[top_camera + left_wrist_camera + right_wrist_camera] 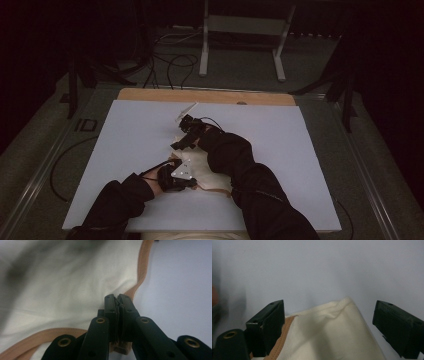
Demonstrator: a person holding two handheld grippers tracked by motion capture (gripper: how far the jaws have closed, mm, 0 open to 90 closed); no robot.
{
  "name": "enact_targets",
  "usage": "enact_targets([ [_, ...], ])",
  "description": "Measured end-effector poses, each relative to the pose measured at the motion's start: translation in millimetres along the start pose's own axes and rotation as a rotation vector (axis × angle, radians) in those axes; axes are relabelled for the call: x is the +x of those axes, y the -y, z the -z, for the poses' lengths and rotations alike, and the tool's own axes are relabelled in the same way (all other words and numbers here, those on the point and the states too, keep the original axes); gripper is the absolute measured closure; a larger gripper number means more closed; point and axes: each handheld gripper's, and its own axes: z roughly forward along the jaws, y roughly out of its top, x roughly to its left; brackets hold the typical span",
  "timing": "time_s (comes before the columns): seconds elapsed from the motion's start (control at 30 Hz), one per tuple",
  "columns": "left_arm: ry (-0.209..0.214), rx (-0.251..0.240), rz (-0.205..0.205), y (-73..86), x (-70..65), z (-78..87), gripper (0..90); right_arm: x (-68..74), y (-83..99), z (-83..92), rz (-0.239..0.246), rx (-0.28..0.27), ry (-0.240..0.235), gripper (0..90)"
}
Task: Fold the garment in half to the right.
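Cloth point(210, 172), cream with a tan hem, lies mid-tabletop point(125, 150) in a dim room, cables on the floor behind. Left gripper point(118, 298) pinches what looks like its hem. Right gripper point(328, 315) stands wide, 1 corner between its jaws, seemingly untouched.

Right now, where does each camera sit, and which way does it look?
High view: above the person's side, looking forward and down on the white table; both sleeves and tools show.
Left gripper view: on the left tool, looking along its jaws, shut on the tan trim.
Right gripper view: on the right tool, jaws open around the cream cloth.
All share the cloth.
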Motion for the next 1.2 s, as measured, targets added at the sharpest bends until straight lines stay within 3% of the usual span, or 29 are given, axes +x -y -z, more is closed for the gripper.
enact_targets([
  [0.23,0.022,0.009,0.004,1.0,-0.1,-1.4,87.1,-7.4,-4.5,-0.4,-0.012,-0.025,0.043,9.8],
  [0.4,0.021,0.006,0.009,1.7,-0.2,-2.2,87.1,-16.4,-7.7,-2.8,-0.052,-0.030,0.084,10.0],
  [0.57,0.031,0.008,0.018,3.5,1.1,-3.6,87.1,-19.0,-9.9,-8.9,-0.040,-0.006,0.094,27.2],
  [0.87,0.043,0.004,0.031,4.9,2.5,-4.7,87.0,-15.1,-9.9,-21.9,-0.034,0.025,0.080,39.2],
  [1.0,0.045,0.004,0.034,5.0,2.9,-4.7,87.1,-13.9,-9.7,-26.9,0.001,0.044,0.090,44.5],
  [1.03,0.046,0.004,0.034,5.0,3.1,-4.7,87.0,-13.3,-8.9,-29.6,0.017,0.055,0.096,50.1],
  [1.2,0.047,0.004,0.035,5.0,3.2,-4.7,87.1,-12.9,-7.9,-31.9,0.024,0.076,0.098,58.7],
])
